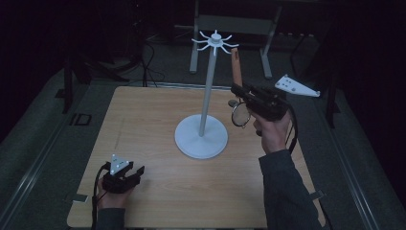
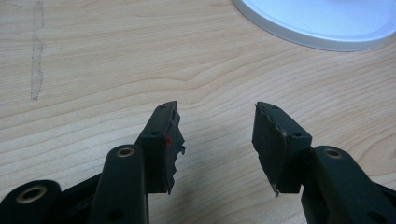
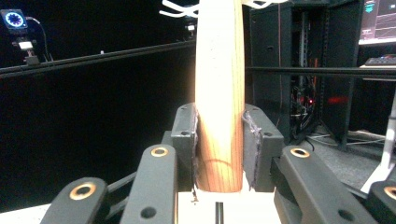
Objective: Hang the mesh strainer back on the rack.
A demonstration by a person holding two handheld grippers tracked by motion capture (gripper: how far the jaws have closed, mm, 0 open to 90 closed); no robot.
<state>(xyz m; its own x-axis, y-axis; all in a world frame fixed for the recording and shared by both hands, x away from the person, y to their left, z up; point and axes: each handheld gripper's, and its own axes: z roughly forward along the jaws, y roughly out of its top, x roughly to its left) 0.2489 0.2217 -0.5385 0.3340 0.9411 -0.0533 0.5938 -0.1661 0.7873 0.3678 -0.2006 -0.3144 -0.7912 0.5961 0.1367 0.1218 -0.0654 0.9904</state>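
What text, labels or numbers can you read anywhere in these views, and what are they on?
"ID": pale marking on the dark floor left of the table, high view; reading uncertain.
Monitor at the top right of the right gripper view: lit coloured lines, too small and blurred to read.
Round lit dial at the top left of that view: no legible figures.
Wooden handle, white stand, both grippers: no text visible.

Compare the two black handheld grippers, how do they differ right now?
The right gripper is shut on a light wooden handle; the left gripper is open with nothing between its jaws. The right gripper is held raised beside the white hook stand, handle pointing up; the left gripper sits low at the near edge of the wooden table. Both are black, two-jawed and hand-held.
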